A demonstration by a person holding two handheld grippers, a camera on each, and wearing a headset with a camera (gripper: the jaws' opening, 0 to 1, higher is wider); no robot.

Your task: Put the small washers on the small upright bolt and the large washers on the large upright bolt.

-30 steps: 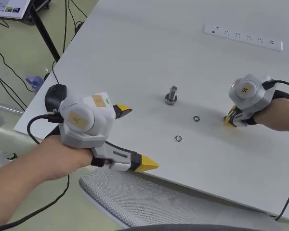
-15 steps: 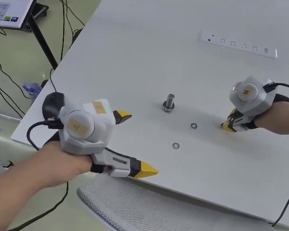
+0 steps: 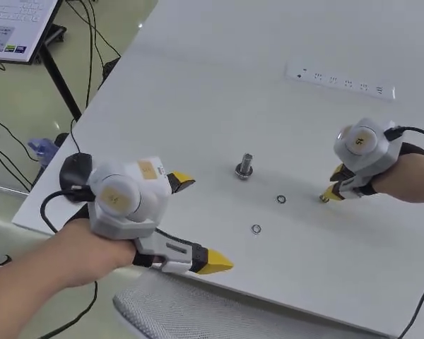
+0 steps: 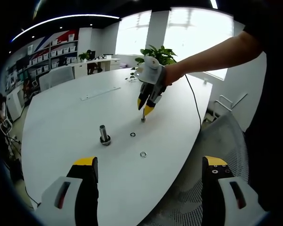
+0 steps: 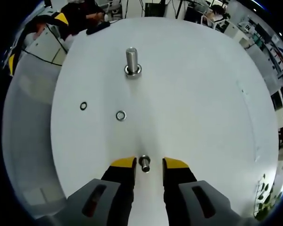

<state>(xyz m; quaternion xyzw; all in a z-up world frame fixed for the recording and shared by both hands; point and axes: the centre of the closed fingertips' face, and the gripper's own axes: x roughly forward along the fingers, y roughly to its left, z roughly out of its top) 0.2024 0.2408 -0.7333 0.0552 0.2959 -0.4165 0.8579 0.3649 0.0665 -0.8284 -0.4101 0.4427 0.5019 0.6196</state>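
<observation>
White tabletop (image 3: 219,85) takes up most of the scene, with a long power strip (image 3: 340,81) lying flat toward its far side. The left gripper (image 3: 201,221) hangs at the near edge, its yellow-tipped jaws spread wide with nothing between them, as its own view (image 4: 149,161) also shows. The right gripper (image 3: 330,192) points down at the table off to the right, well apart from the left one. Its jaws are narrow and stand on either side of the small bolt (image 5: 144,163), with a thin gap on each side in its own view (image 5: 144,162).

The large bolt (image 3: 244,167) stands upright near the middle of the table, free of both grippers. The small bolt (image 3: 324,199) stands upright under the right gripper's tips.

Two washers lie flat on the table. One washer (image 3: 280,199) is between the two bolts. The other washer (image 3: 256,229) is nearer the front edge. I cannot tell their sizes apart.
</observation>
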